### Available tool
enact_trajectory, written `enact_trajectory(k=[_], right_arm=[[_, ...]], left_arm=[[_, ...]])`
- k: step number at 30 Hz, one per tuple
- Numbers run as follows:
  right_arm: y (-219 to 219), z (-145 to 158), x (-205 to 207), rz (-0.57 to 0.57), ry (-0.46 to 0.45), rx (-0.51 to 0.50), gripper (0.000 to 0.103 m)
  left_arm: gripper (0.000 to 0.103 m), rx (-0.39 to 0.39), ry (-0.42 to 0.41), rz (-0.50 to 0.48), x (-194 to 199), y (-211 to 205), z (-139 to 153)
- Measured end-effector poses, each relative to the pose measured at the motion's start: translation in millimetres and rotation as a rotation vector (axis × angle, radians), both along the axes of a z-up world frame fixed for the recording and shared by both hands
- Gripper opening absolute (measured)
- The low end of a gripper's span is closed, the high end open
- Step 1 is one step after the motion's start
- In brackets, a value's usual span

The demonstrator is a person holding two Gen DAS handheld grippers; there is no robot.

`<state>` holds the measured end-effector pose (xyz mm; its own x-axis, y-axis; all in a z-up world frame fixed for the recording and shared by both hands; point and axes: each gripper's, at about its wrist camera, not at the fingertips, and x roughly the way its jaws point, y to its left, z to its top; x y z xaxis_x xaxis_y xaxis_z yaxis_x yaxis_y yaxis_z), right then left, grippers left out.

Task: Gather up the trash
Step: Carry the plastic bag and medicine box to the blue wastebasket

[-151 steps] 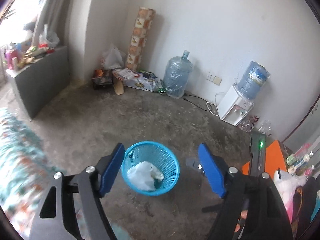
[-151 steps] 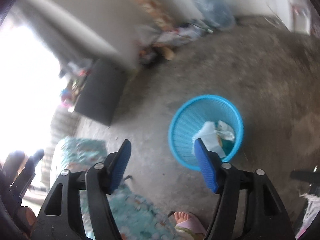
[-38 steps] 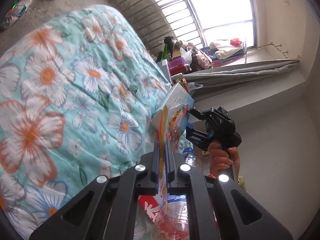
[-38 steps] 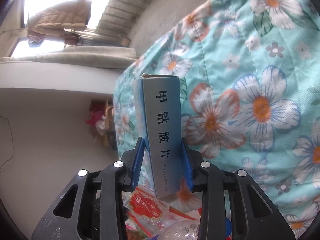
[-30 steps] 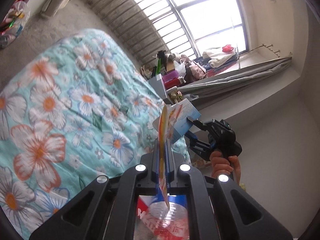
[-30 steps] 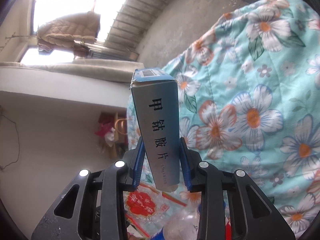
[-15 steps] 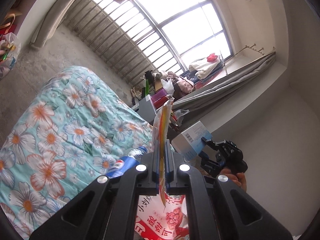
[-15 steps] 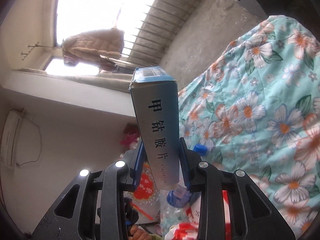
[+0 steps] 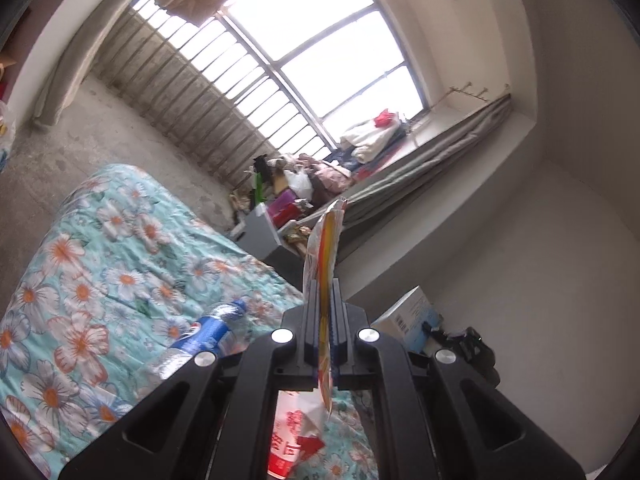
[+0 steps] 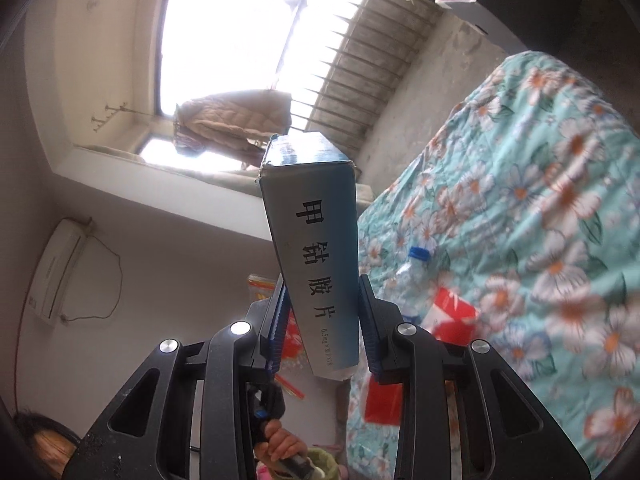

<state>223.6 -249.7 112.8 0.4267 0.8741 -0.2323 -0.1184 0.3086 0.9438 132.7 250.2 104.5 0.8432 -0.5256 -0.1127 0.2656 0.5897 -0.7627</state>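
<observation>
The bed (image 9: 100, 248), under its teal flowered quilt, is taking up less of both wrist views than a second ago, and far more of the barred window (image 9: 304, 52) and the pale walls is showing, so both tools are being carried up and away from it. On the quilt near the bed's side edge a clear plastic bottle (image 9: 200, 340) with a blue label and blue cap is lying on its side, and just beside it a red and white snack bag (image 9: 292, 432) is lying crumpled; a second ago these were crowding the bottom of the views, and now they are sitting lower and further off. The right tool (image 10: 320, 320) is staying clamped on the grey-blue medicine box (image 10: 316, 248), which is standing on end between the blue pads, its printed face to the camera, clear of the quilt and now set against the window instead of the flowers. The left tool (image 9: 322, 316) is keeping its jaws together on a thin, flat snack wrapper (image 9: 324, 248), pinched edge-on and sticking up past the tips, held in the air off the bed.
</observation>
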Motion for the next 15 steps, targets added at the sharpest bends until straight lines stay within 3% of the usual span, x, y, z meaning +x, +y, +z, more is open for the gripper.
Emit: enact_trajectory(k=[3,9,15], right_arm=[[-13.6,-3.3,-34.3,-0.045,-0.024,-0.006,0.031],[-48.6,-25.7,-94.7,-0.155,-0.006,0.08,0.031],[-82.3,-52.2,-137.9,-0.241,0.014,0.16,0.031]], left_arm=[[0.003,-0.006,-0.019,-0.058,-2.4,-11.6,7.1],[0.003,0.028,-0.08,-0.194,-7.2,-50.2,25.7],[0.003,0.097,-0.09,-0.309,-2.0,-100.6,36.2]])
